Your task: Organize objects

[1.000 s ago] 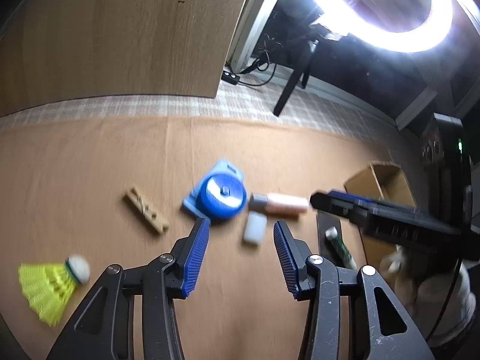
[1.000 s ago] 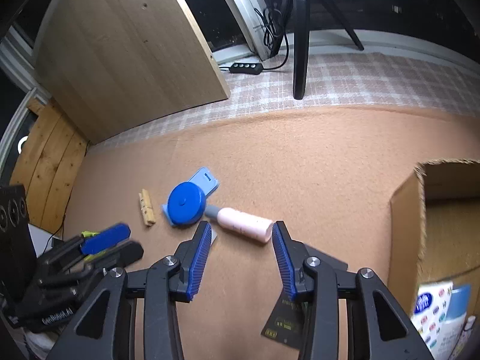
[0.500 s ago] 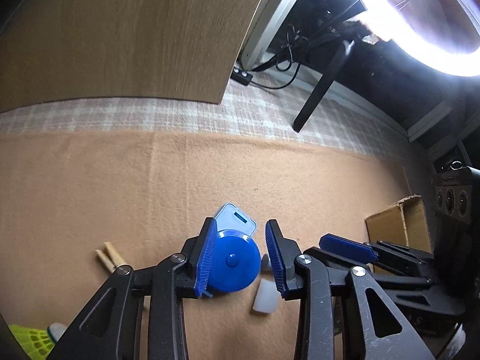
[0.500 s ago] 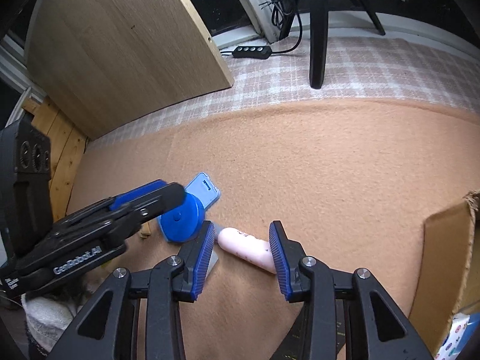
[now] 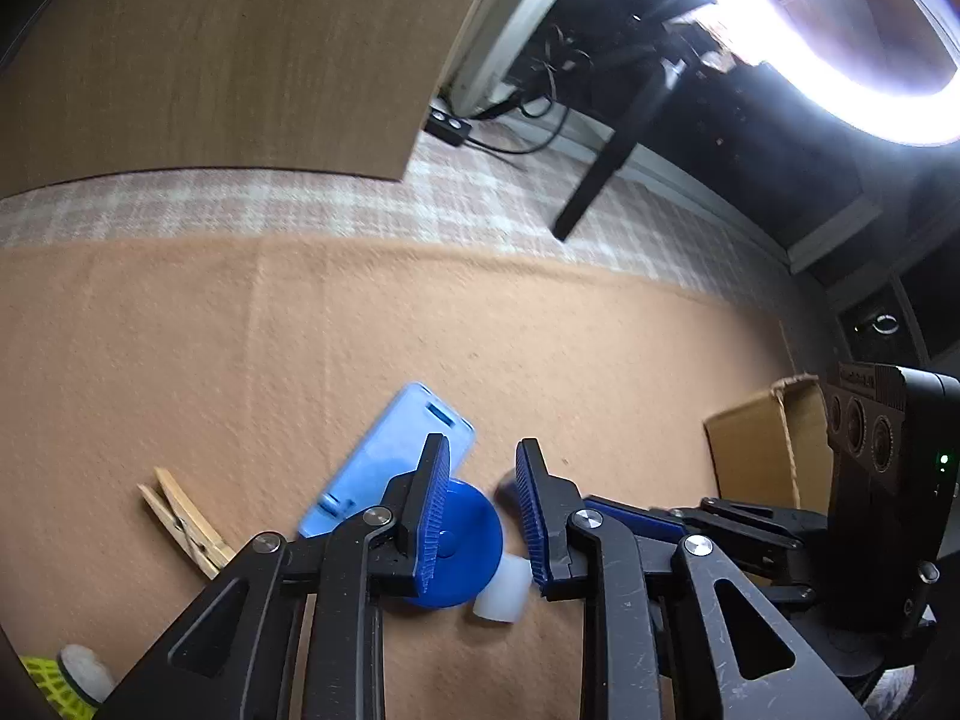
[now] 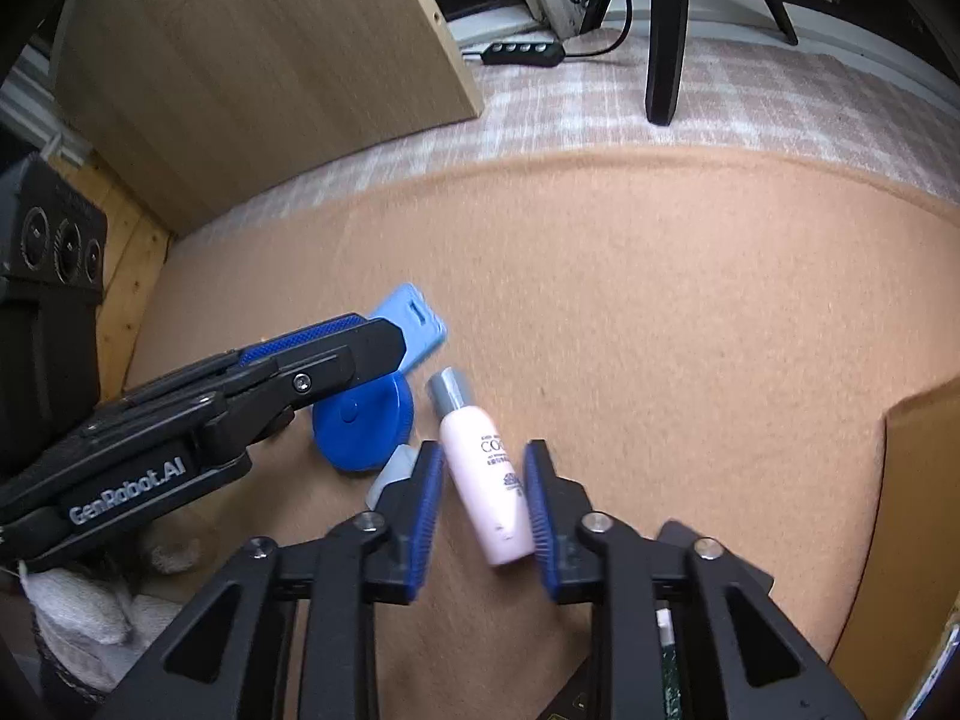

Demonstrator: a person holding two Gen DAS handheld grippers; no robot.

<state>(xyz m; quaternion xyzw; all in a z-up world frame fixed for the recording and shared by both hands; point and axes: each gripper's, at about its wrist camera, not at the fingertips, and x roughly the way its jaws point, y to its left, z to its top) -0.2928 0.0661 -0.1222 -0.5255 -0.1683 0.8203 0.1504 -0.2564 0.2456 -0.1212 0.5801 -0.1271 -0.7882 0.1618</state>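
A blue round disc (image 5: 474,546) lies on the tan mat between the jaws of my left gripper (image 5: 480,510), which are closing. The left pad overlaps the disc; the right pad stands just off its rim. A light blue flat case (image 5: 390,474) lies behind the disc and a white cap (image 5: 503,591) beside it. My right gripper (image 6: 483,498) is closing on a pink bottle (image 6: 480,468) with a grey cap, and both pads touch its sides. In the right wrist view the disc (image 6: 366,420) lies under a left finger (image 6: 336,360).
A wooden clothespin (image 5: 183,525) and a yellow shuttlecock (image 5: 54,678) lie to the left. An open cardboard box (image 5: 762,450) stands at the right, seen also as the box (image 6: 912,510). A wooden board (image 6: 270,78), a tripod leg (image 6: 663,30) and a power strip (image 6: 522,51) are behind the mat.
Both grippers came down and narrowed. The left one now straddles the blue disc. The pink bottle turned from lying across the right gripper's fingers to lying along them.
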